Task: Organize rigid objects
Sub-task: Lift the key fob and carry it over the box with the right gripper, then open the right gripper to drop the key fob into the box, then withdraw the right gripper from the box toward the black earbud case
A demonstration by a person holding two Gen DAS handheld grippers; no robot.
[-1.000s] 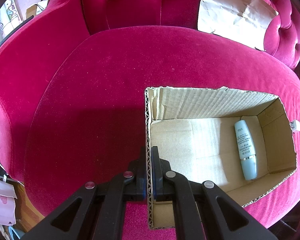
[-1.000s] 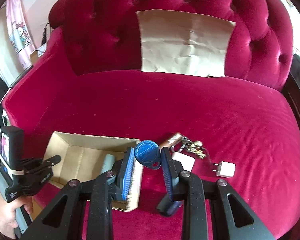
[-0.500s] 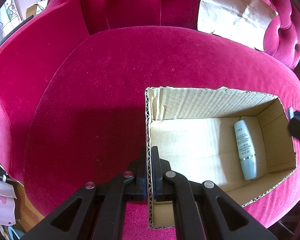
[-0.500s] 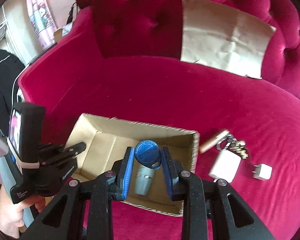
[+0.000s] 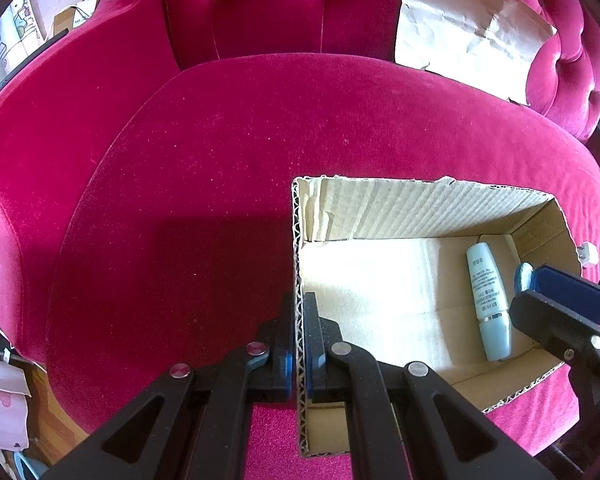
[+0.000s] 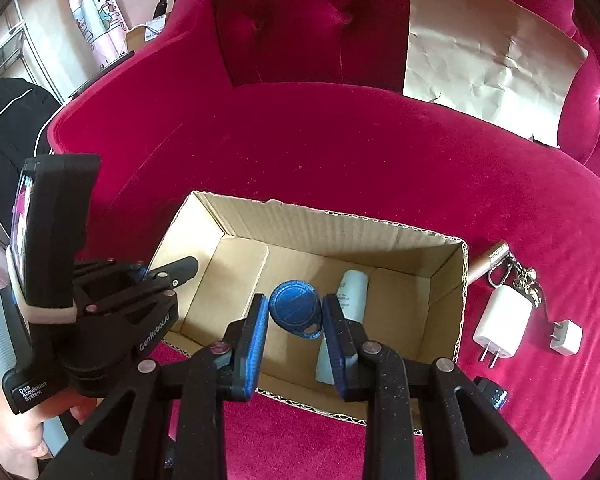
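Note:
An open cardboard box [image 5: 400, 204] [image 6: 332, 220] rests on a pink velvet sofa seat. My left gripper [image 5: 299, 308] is shut on the box's left wall, and shows in the right wrist view too [image 6: 180, 268]. A pale blue tube [image 5: 488, 300] [image 6: 352, 292] lies inside the box at its right end. My right gripper [image 6: 296, 312] is shut on a round blue key fob [image 6: 296, 312] and hangs above the box interior; in the left wrist view it [image 5: 540, 284] comes in over the box's right end.
On the seat right of the box lie a white charger [image 6: 500, 328], a smaller white plug [image 6: 566, 336], a brown cylinder with a keyring [image 6: 496, 258] and a small dark object [image 6: 494, 392]. Crumpled brown paper [image 6: 488, 56] leans on the backrest. A hand [image 6: 16, 420] holds the left gripper.
My right gripper carried the blue fob leftwards and down, from above the seat by the loose items to over the box interior. The left gripper kept its hold on the box wall.

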